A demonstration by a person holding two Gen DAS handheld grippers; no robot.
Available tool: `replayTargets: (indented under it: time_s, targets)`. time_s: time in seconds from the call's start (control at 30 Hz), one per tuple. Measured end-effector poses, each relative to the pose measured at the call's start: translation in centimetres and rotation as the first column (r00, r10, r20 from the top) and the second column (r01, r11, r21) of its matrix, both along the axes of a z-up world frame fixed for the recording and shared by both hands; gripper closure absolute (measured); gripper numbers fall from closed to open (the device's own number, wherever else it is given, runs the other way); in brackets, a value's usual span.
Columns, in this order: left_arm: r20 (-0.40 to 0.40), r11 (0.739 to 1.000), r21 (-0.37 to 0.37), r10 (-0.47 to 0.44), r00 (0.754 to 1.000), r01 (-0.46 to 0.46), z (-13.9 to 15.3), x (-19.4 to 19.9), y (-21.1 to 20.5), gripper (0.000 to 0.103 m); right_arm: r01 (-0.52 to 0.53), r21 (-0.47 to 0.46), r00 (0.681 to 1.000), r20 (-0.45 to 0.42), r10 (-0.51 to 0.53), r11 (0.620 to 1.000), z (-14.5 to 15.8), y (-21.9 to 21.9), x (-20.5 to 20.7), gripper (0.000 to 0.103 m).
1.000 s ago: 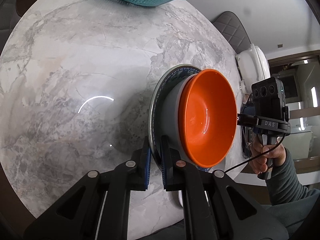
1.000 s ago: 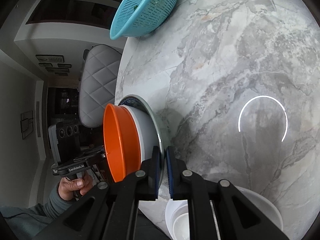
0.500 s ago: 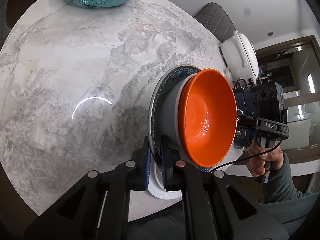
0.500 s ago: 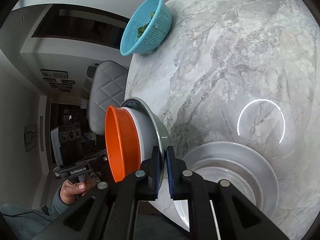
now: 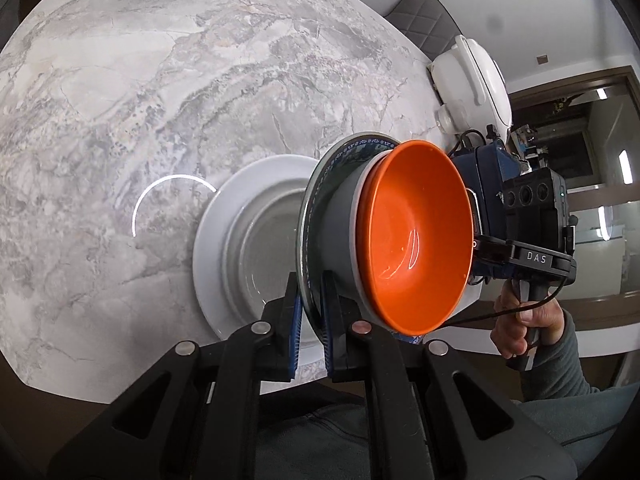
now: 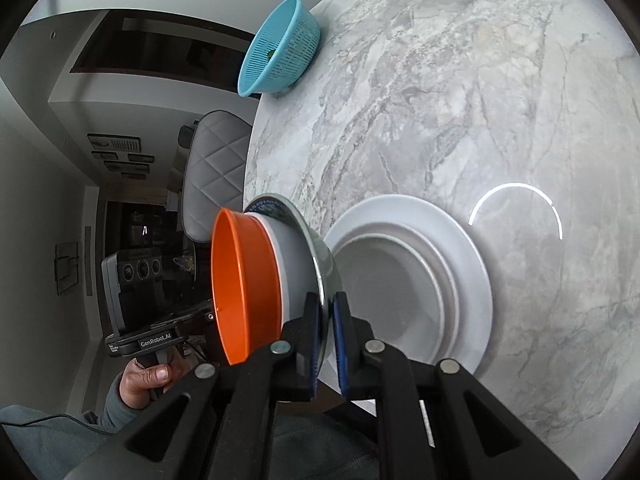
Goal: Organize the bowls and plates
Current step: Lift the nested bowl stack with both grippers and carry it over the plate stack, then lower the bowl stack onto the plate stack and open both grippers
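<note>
Both grippers pinch opposite rims of one blue-patterned plate (image 5: 320, 184) and hold it above the table. It carries a grey bowl (image 5: 340, 232) with an orange bowl (image 5: 416, 236) nested inside. My left gripper (image 5: 310, 312) is shut on the plate's rim. My right gripper (image 6: 326, 320) is shut on the same plate (image 6: 320, 248); the orange bowl (image 6: 240, 288) and grey bowl (image 6: 292, 256) show from the side. Beneath lies a white plate (image 5: 212, 240) with a smaller white plate on it (image 6: 400, 280).
The round grey marble table (image 5: 160, 80) carries a teal colander (image 6: 280, 48) at its far edge and a white rice cooker (image 5: 472, 76) at the right edge. Grey quilted chairs (image 6: 212, 168) stand around the table.
Both grippers carried the plate with the bowls over the white plate stack, which has come fully into view beneath it. The grip has not changed.
</note>
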State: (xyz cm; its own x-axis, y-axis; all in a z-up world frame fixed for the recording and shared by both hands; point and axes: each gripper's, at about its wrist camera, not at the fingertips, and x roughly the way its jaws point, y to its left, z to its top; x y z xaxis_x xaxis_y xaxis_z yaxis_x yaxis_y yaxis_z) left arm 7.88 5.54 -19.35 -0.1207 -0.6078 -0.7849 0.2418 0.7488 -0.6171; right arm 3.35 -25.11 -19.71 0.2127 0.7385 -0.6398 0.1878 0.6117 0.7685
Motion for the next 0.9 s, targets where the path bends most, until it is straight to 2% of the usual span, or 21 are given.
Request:
replayTargets:
  time_s: [0.37,0.6,0.9]
  targets:
    - [0.006,0.999,0.042,-0.003,1.0,0.002,-2.7,-1.9,-1.7,0.097,0.0,0.007,0.999,-0.033,0.0,1.0,-2.8,-1.4,-2.9,0.092]
    - [0.011,0.997,0.075,-0.011,1.0,0.01,-4.5,-1.5,-2.0,0.097,0.001,-0.011,0.998,-0.065,-0.001,1.0,-5.0,-1.1,-3.1,0.092]
    - [0.007,0.996,0.092,-0.018,1.0,0.017,-6.0,-1.3,-2.4,0.097,-0.01,-0.033,0.997,-0.08,0.007,0.999,-6.3,-1.1,-3.2,0.092]
